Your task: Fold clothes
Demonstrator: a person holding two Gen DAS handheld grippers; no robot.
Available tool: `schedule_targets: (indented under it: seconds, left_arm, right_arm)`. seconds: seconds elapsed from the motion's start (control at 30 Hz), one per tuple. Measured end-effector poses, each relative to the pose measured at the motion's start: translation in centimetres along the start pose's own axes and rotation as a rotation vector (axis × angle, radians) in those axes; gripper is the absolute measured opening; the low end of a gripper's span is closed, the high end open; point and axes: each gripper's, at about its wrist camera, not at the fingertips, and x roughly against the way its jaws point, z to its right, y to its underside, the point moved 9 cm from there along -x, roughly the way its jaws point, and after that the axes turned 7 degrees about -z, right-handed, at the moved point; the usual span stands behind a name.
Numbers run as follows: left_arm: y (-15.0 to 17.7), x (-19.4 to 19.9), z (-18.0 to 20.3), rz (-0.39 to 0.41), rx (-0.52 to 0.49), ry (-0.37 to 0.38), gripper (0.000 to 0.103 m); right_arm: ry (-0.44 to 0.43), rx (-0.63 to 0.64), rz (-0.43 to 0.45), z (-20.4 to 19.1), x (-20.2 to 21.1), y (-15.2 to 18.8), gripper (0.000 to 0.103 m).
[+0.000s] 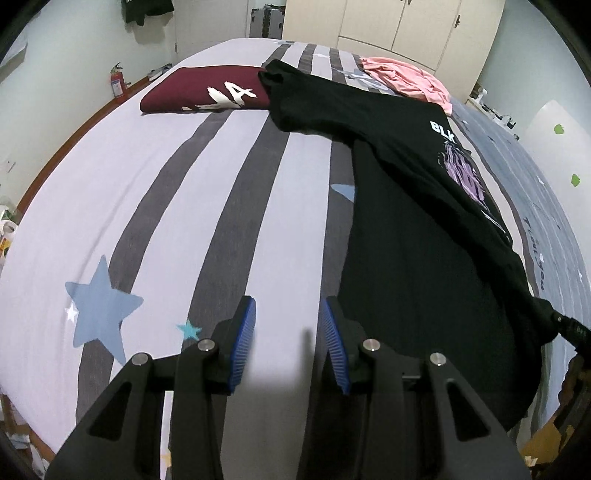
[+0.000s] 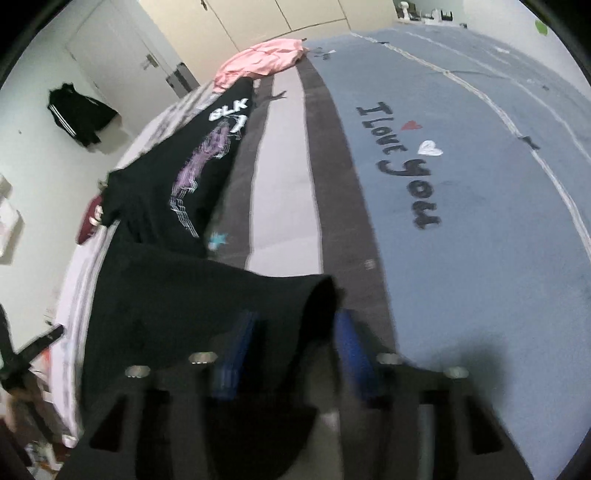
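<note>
A black T-shirt [image 1: 413,229] with a white "BLK" print lies half folded along the right side of the striped bed sheet [image 1: 155,192]. My left gripper [image 1: 288,332] is open and empty, just left of the shirt's near edge. In the right wrist view the same shirt [image 2: 177,206] is draped over my right gripper [image 2: 295,339]. A fold of black cloth lies between its blue pads [image 2: 351,347], which stand apart; the view is blurred, so the grip is unclear.
A folded maroon shirt [image 1: 207,92] lies at the far left of the bed. A pink garment [image 1: 410,79] lies crumpled at the far end, also in the right wrist view [image 2: 262,59]. Cream wardrobes [image 1: 391,26] stand behind. A fire extinguisher [image 1: 117,80] stands by the left wall.
</note>
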Motion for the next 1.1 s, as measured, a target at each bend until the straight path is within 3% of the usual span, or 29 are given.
schedule_targets:
  seconds: [0.17, 0.3, 0.43, 0.57, 0.73, 0.87, 0.97, 1.1]
  left_arm:
    - [0.3, 1.4, -0.4, 0.013, -0.02, 0.033, 0.035]
    - [0.8, 3.4, -1.9, 0.031, -0.026, 0.05, 0.035]
    - [2.3, 5.0, -4.6, 0.031, 0.006, 0.049, 0.035]
    - [5.5, 5.1, -7.3, -0.006, 0.074, 0.043, 0.035]
    - [9.5, 4.5, -5.8, -0.056, 0.065, 0.083, 0.036]
    - [11.8, 4.2, -0.4, -0.085, -0.029, 0.162, 0.038]
    - [12.4, 4.2, 3.6, -0.079, -0.119, 0.21, 0.039]
    - [13.2, 3.9, 8.8, -0.08, -0.222, 0.278, 0.04]
  right_arm:
    - [-0.029, 0.05, 0.048, -3.4, 3.5, 0.6, 0.004]
    - [-0.1, 0.127, 0.071, -10.3, 6.4, 2.7, 0.004]
    - [-0.238, 0.218, -0.011, -20.9, 5.0, 8.2, 0.004]
    - [-0.293, 0.255, -0.124, -27.1, 2.4, 13.8, 0.009]
    - [-0.203, 0.297, -0.089, -24.0, 4.8, 15.1, 0.017]
    - [-0.104, 0.282, -0.071, -18.3, 6.9, 14.4, 0.028]
    - [0.045, 0.269, -0.033, -13.9, 7.2, 13.4, 0.043]
    - [0.098, 0.18, -0.013, -9.7, 5.8, 12.0, 0.043]
